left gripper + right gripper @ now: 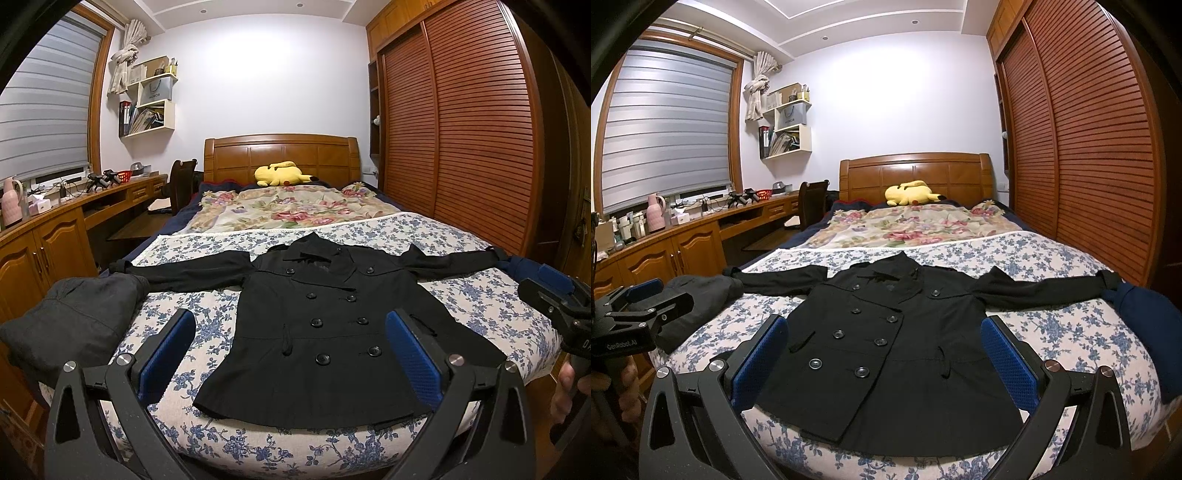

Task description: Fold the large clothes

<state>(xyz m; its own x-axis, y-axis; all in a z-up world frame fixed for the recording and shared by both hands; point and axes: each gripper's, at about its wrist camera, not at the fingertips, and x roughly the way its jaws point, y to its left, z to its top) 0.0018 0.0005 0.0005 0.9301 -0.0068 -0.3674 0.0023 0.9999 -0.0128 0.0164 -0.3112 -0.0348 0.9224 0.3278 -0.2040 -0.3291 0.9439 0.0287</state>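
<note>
Black double-breasted button coat point(325, 325) lies flat, sleeves spread, on the blue-floral bed point(480, 306); left hand-held gripper point(291, 358) and right hand-held gripper point(886, 365) both agape, empty; folding unstarted, likely next: pinch a sleeve inward.

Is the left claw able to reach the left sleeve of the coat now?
Probably yes. The left claw is open and the sleeve lies flat on the bed, uncovered; the grey pile only sits beside its cuff.

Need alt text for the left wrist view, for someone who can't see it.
A black double-breasted coat lies flat, sleeves spread, on a blue-floral bedspread, framed by the open left gripper. A dark grey garment sits at the bed's left edge, and the right gripper shows at far right.
</note>
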